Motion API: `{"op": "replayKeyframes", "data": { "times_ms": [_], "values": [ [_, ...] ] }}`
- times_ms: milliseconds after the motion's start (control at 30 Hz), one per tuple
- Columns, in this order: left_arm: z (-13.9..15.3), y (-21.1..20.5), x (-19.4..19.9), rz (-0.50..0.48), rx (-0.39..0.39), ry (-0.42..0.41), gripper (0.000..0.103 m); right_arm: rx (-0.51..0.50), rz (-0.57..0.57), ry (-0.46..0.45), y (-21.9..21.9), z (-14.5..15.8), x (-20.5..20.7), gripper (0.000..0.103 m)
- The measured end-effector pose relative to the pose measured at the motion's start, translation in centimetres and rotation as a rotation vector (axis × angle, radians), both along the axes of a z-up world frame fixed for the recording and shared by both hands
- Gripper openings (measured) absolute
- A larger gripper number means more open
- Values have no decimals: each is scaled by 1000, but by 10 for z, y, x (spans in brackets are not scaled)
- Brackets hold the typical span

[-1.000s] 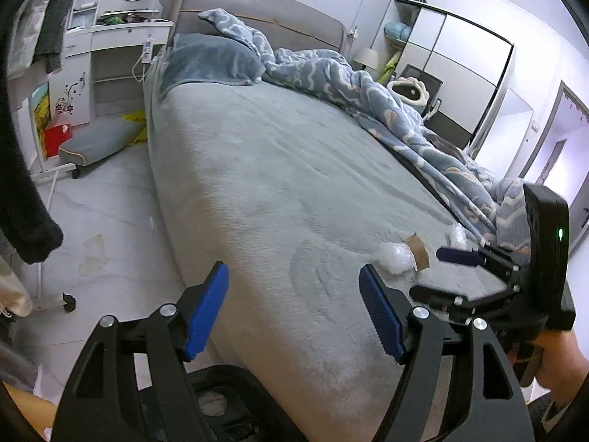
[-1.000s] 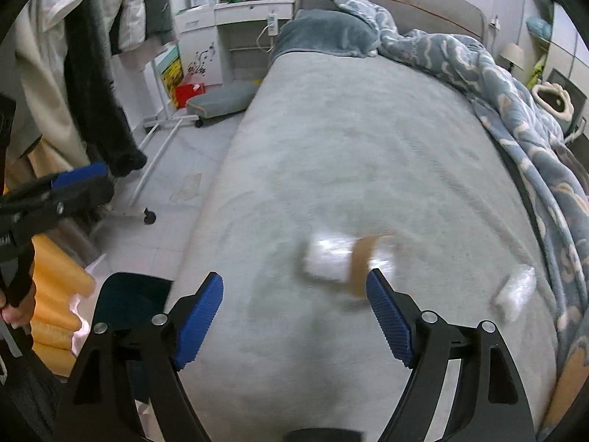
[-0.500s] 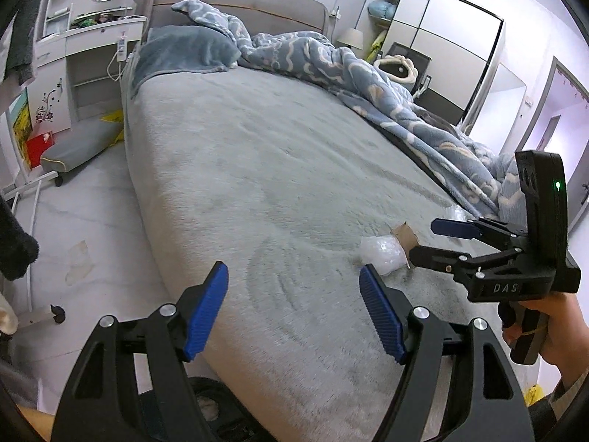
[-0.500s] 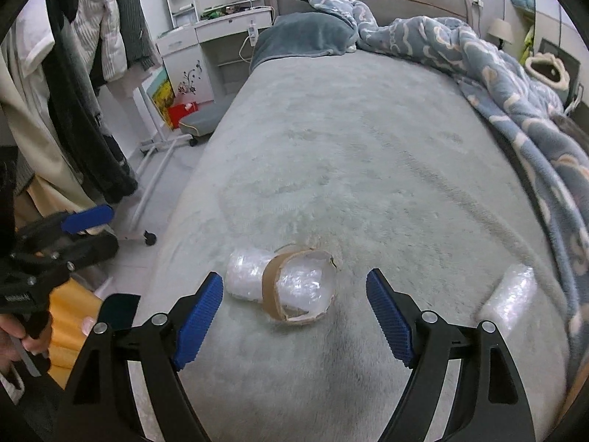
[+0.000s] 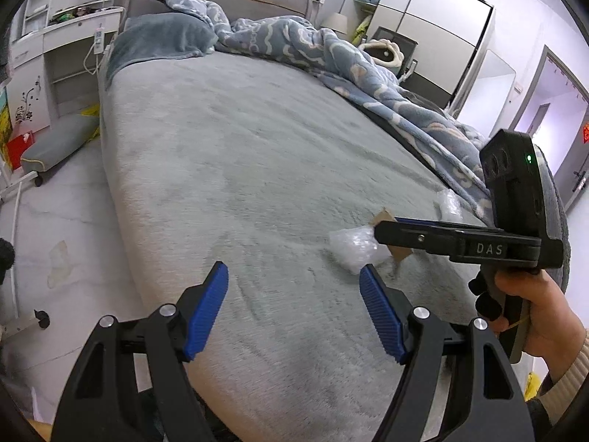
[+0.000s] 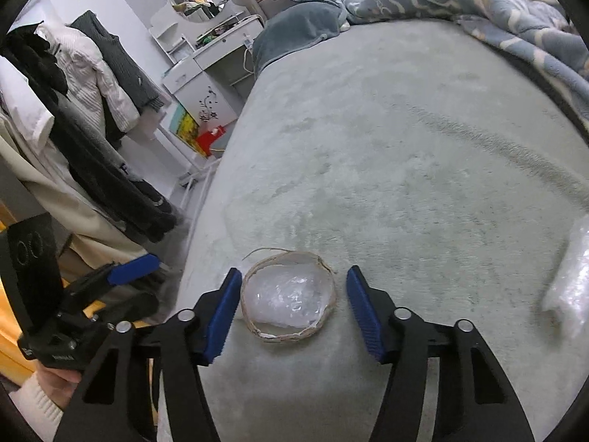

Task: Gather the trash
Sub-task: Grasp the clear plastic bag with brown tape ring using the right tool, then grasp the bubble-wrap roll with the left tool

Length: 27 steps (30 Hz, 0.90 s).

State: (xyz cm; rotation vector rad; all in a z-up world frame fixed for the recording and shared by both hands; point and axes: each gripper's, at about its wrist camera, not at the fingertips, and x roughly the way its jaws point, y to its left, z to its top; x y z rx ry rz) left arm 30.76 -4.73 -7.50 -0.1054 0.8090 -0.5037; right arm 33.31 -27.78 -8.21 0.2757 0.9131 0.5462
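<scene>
My right claw (image 6: 291, 309) has just been closing; the cardboard ring (image 6: 289, 296) stuffed with plastic wrap sits between its pads on the bed (image 6: 405, 147), small gaps either side, not pinched. Left claw (image 5: 294, 313) spread, nothing between; ring ahead-right of it.

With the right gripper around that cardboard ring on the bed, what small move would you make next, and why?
Probably finish closing the right gripper: its fingers have just been narrowing and flank the cardboard ring stuffed with plastic wrap, with gaps still showing on both sides.

Rumpled blue blanket (image 5: 331, 55) on grey bed (image 5: 239, 154); clothes (image 6: 92, 118) hang, perhaps on a rack.
</scene>
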Motion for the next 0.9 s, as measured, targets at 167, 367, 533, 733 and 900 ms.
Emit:
{"op": "replayKeyframes", "data": {
  "times_ms": [167,367,533,733,900],
  "values": [
    [-2,-12,4,-20,-3,9,76,9,16,-9,1,4,2,50],
    [-3,-28,11,-36,-30,22,76,54,6,-24,-8,12,5,50],
    [0,-47,14,-65,-33,10,78,87,-15,-27,-16,15,11,50],
    [-8,-67,22,-83,-16,39,79,90,-33,-41,-27,16,17,50],
    [-10,-80,26,-99,-14,44,81,98,-57,-50,-38,16,22,50]
  ]
}}
